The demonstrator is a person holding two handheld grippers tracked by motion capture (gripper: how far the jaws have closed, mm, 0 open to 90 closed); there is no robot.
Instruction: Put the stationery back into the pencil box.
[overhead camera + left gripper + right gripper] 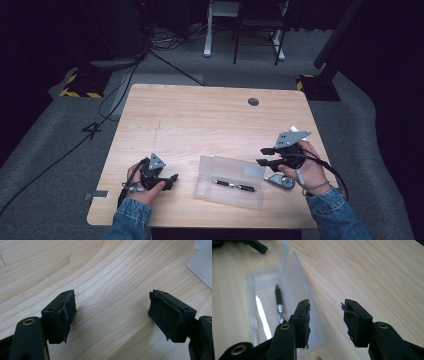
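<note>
Pen [235, 186] in clear case [220, 167], wooden table [200, 120], grey carpet [50, 135].

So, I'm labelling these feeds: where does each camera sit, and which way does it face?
High view: above the near edge, looking forward and down on the light wooden table; both denim-sleeved forearms show.
Left gripper view: on the left gripper, facing bare wood; open black jaws.
Right gripper view: on the right gripper, facing the clear plastic case holding a black pen.
Shared: case and pen also appear from above.
</note>
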